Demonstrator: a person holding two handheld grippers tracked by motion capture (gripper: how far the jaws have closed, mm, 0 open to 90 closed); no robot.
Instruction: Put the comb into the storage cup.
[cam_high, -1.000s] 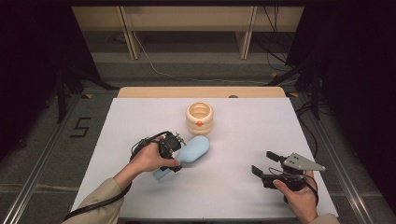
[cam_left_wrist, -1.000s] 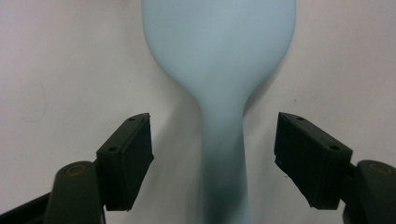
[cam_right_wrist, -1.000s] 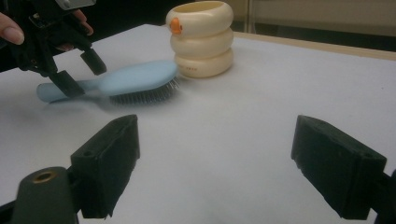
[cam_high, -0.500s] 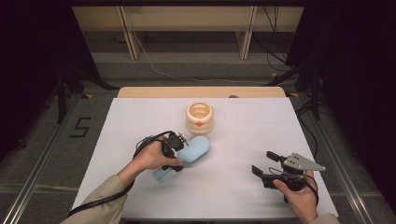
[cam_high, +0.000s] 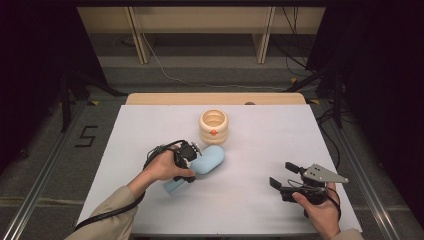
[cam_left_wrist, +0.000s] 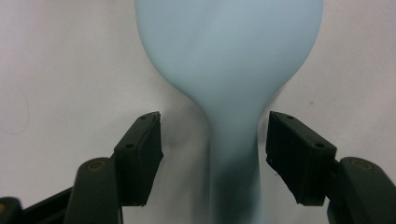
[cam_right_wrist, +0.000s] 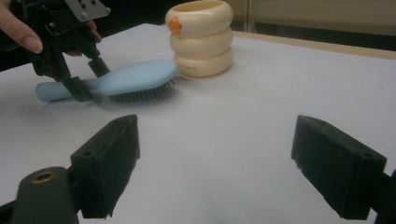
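A light-blue hairbrush (cam_high: 209, 159) lies bristles down on the white table (cam_high: 260, 140), its handle pointing toward the front left. My left gripper (cam_high: 192, 170) points down over the brush's neck. In the left gripper view the two black pads (cam_left_wrist: 140, 156) straddle the narrow handle (cam_left_wrist: 233, 154) with a gap on each side. These jaws have just been closing, and the handle is between them but not pressed. My right gripper (cam_high: 282, 175) rests near the front right, jaws wide apart with nothing between them (cam_right_wrist: 215, 163). It looks across at the hairbrush (cam_right_wrist: 130, 77) and the left gripper (cam_right_wrist: 86, 86).
A cream holder made of stacked rings with an orange dot (cam_high: 213, 126) stands just behind the brush head, close to it (cam_right_wrist: 201, 37). A wooden strip (cam_high: 215, 98) edges the table's far side, with cables and table legs on the floor beyond.
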